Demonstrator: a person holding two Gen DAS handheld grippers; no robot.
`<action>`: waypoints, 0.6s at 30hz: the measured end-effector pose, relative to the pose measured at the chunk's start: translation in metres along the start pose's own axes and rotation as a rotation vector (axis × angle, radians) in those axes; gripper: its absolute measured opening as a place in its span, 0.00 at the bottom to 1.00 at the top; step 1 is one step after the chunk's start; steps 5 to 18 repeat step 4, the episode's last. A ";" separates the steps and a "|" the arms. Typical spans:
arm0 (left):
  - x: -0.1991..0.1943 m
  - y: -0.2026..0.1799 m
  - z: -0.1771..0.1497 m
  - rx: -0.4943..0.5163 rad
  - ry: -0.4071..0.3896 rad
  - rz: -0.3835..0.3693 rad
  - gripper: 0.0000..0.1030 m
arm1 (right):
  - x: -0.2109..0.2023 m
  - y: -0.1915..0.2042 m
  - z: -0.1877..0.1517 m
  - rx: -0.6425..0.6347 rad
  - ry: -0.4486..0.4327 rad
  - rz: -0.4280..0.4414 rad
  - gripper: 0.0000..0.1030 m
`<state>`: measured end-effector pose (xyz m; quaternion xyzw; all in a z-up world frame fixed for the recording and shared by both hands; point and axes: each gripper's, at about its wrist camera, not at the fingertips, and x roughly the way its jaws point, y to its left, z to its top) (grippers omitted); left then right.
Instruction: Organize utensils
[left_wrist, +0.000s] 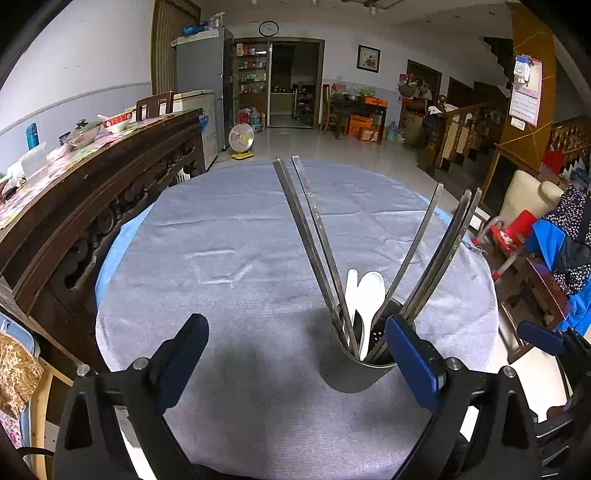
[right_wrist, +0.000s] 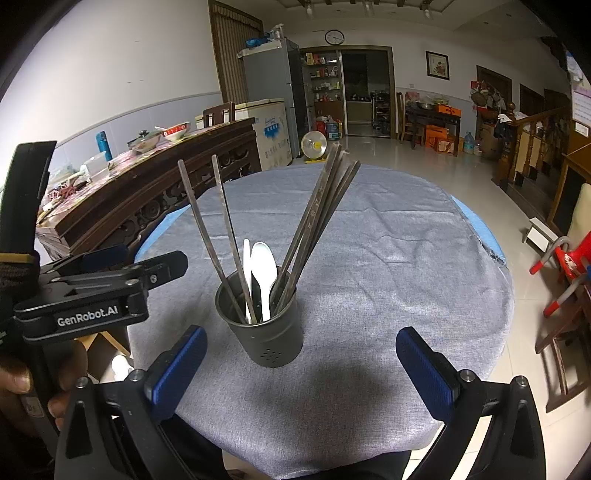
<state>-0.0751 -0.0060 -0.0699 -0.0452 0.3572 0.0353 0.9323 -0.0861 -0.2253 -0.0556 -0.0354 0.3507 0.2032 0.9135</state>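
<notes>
We hold both grippers, left (left_wrist: 297, 354) and right (right_wrist: 301, 363), spread wide and empty near the cup (right_wrist: 264, 328) of chopsticks (right_wrist: 317, 225) and spoons (right_wrist: 263, 273).

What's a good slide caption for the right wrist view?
Open right gripper faces a metal holder of chopsticks and white spoons.

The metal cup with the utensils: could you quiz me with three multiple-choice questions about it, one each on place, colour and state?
1. Where does the cup stand?
A. on the grey cloth
B. on the floor
C. on the sideboard

2. What colour are the spoons?
A. red
B. white
C. black

3. How is the right tool?
A. shut on a chopstick
B. shut on the cup
C. open, empty

Answers: 1 A, the cloth lies under it; 2 B, both look white beside the dark chopsticks; 3 C, its blue pads stand wide apart, holding nothing.
</notes>
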 end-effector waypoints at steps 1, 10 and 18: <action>0.000 0.000 0.000 0.001 -0.001 -0.003 0.94 | 0.000 0.000 0.000 0.000 -0.001 0.000 1.00; -0.001 0.000 0.000 0.000 -0.002 -0.003 0.94 | 0.000 0.001 0.000 -0.001 0.000 0.001 1.00; -0.001 0.000 0.000 0.000 -0.002 -0.003 0.94 | 0.000 0.001 0.000 -0.001 0.000 0.001 1.00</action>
